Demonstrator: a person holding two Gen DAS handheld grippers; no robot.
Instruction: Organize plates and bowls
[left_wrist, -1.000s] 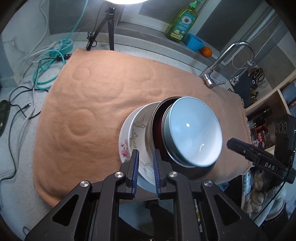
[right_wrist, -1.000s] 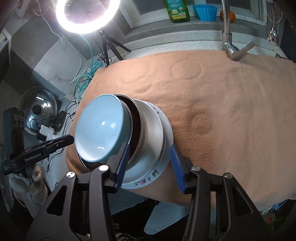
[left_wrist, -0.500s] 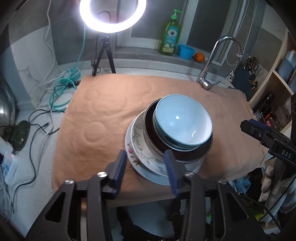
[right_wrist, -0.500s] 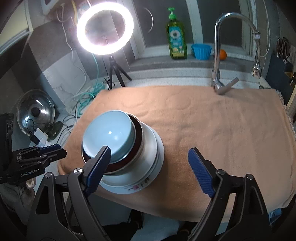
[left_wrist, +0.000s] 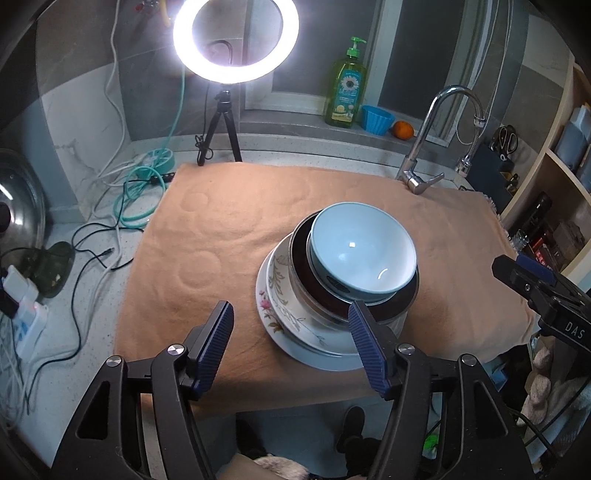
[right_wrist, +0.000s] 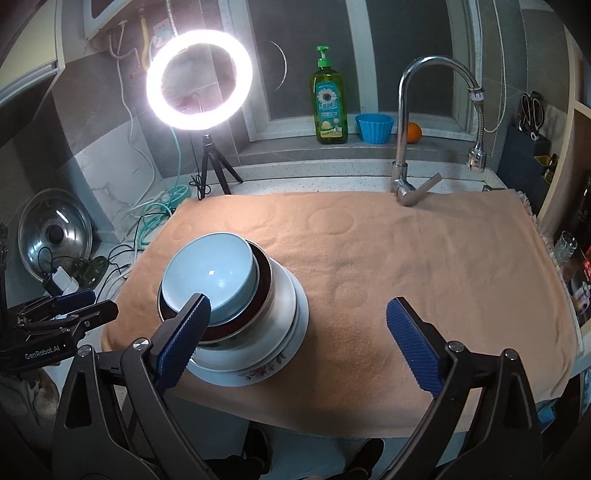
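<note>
My left gripper (left_wrist: 291, 347): jaws just spreading, nothing between them.
My right gripper (right_wrist: 299, 343): spread wide, empty.
Light blue bowl (left_wrist: 360, 254): nested atop dark bowl (left_wrist: 373, 312), floral plate (left_wrist: 280, 295), on towel (left_wrist: 229, 229).

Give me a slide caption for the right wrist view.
Open right gripper above an orange towel, beside a light blue bowl nested atop stacked dishes on a floral plate.

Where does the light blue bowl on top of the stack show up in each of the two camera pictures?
Left wrist view: the light blue bowl sits right of centre, topping the stack of dishes on the orange towel.
Right wrist view: the same bowl sits left of centre, partly behind a blue finger pad.
Shared landmark: the green soap bottle on the window ledge.
</note>
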